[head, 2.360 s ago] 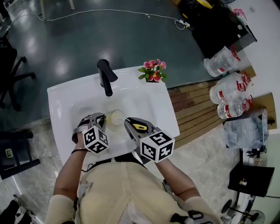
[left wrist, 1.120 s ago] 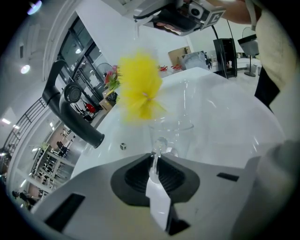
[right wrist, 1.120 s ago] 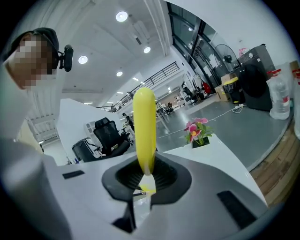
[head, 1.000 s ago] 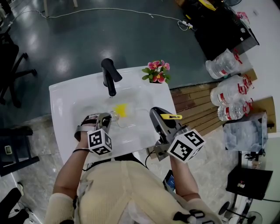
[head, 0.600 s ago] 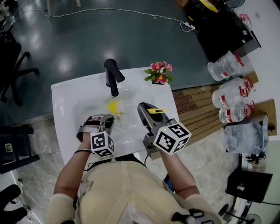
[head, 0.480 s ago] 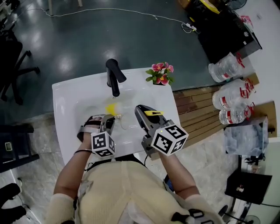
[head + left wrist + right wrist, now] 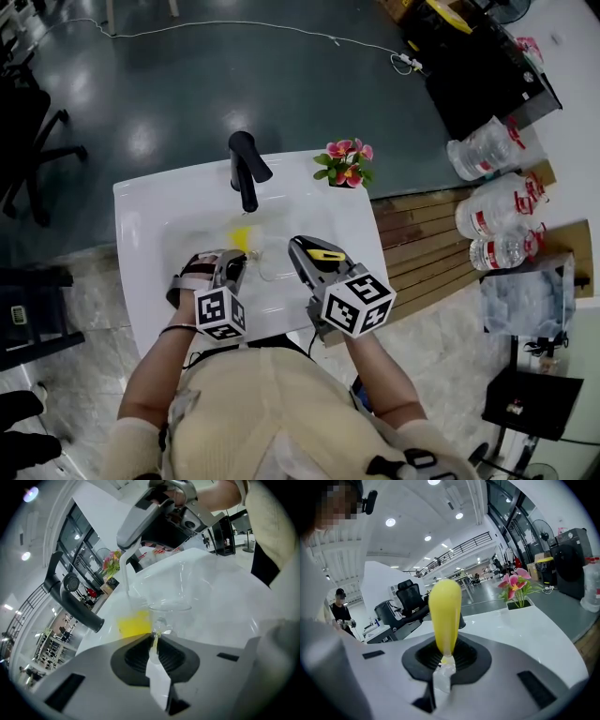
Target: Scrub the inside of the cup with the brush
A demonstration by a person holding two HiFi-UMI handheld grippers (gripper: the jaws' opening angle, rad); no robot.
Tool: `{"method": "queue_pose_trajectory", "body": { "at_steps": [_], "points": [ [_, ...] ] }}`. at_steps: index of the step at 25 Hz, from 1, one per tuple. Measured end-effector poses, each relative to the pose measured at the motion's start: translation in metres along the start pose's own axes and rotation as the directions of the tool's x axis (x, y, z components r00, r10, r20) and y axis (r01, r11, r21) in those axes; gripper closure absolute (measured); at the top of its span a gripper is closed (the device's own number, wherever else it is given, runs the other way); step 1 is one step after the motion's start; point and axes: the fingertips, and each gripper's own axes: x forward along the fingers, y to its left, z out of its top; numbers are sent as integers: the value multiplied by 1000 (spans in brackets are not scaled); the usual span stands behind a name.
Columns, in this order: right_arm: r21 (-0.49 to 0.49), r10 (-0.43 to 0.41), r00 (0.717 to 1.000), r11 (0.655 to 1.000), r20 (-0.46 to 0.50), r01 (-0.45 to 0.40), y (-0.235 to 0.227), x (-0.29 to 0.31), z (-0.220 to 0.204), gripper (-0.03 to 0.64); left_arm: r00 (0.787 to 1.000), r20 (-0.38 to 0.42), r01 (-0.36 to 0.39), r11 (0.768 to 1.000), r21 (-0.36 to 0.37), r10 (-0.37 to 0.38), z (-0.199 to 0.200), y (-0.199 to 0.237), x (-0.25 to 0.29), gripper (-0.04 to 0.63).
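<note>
Fingers of the left gripper [image 7: 154,638] are pressed nearly together, pinching the edge of the clear cup [image 7: 172,591], which is held low in the white sink [image 7: 141,202] in front of the black faucet [image 7: 246,169]. The right gripper [image 7: 443,660] pinches the pale handle of the brush [image 7: 444,609], whose yellow head seems to sit just beside the cup rather than inside it, though the clear wall makes this hard to judge.

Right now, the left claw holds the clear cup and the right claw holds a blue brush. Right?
No: the brush in the right claw is yellow, not blue, as the right gripper view shows. The left claw does hold the cup.
</note>
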Motion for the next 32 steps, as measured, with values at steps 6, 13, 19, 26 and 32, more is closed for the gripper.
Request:
{"method": "queue_pose_trajectory", "body": {
  "at_steps": [6, 13, 19, 26, 32],
  "points": [
    [-14, -5, 1000, 1000, -28, 5, -4, 0, -3, 574, 996, 71, -49, 998, -27, 51, 7, 8, -6, 562],
    [6, -1, 999, 1000, -47, 1, -8, -1, -8, 574, 992, 97, -79, 996, -49, 84, 5, 16, -11, 569],
    [44, -4, 999, 999, -38, 6, -13, -1, -5, 574, 986, 123, -103, 990, -100, 115, 5, 27, -16, 569],
    [104, -37, 999, 994, -14, 38, -27, -13, -2, 574, 980, 136, -121, 980, -159, 144, 3, 35, -21, 569],
    [182, -71, 998, 981, 1, 69, -42, -27, -7, 574, 972, 155, -138, 965, -221, 175, 3, 40, -26, 569]
  ]
}}
